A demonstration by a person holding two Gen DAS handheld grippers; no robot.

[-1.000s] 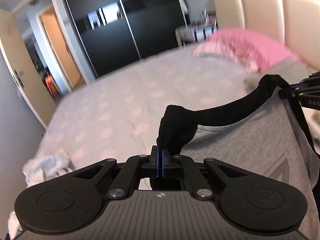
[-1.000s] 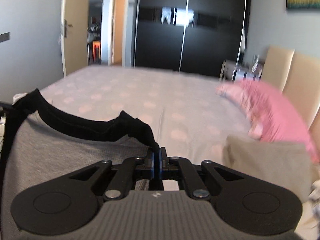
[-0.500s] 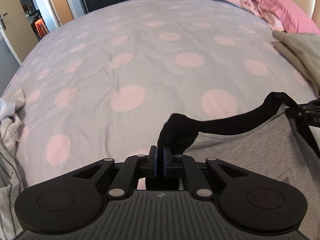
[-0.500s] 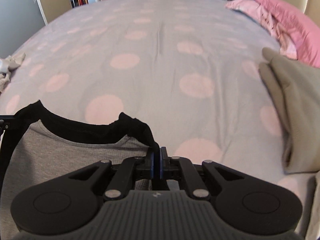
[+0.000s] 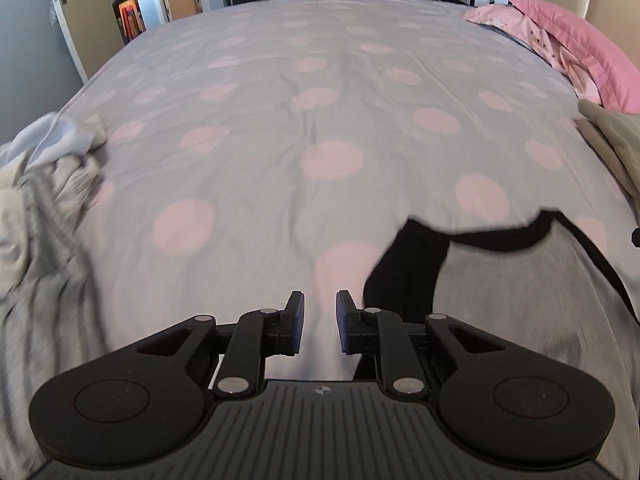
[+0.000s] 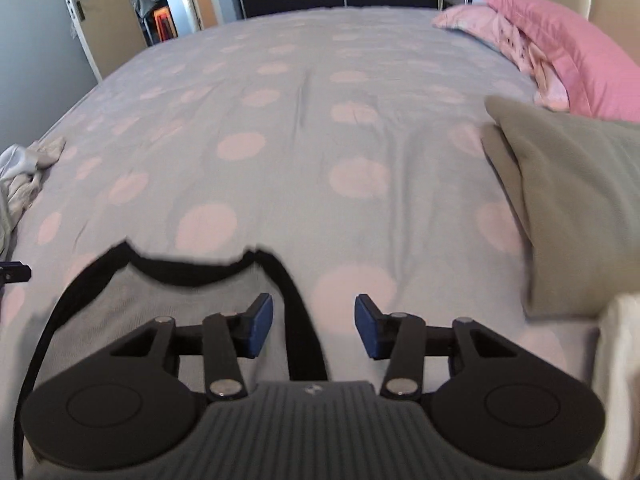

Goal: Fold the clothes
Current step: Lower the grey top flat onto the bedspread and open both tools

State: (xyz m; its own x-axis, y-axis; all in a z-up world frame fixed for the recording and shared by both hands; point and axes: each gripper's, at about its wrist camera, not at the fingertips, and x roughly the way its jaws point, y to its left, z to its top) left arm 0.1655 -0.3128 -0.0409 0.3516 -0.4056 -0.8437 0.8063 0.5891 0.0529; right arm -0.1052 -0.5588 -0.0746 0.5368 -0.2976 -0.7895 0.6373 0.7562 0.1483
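One grey shirt (image 5: 520, 300) with black trim lay spread on the dotted bedspread (image 5: 320, 120), at three o'clock of our left gripper (image 5: 319, 322) and nine o'clock of our right gripper (image 6: 314, 326). We judged the laying-out step to be ending: both sets of jaws were opening, the left with bare bedspread between them, the right with the black strap (image 6: 300, 320) between its pads but not pinched. At two o'clock of the right gripper sat a folded khaki garment (image 6: 568, 200). Next, we reckoned, came regripping the shirt's edge for a fold.
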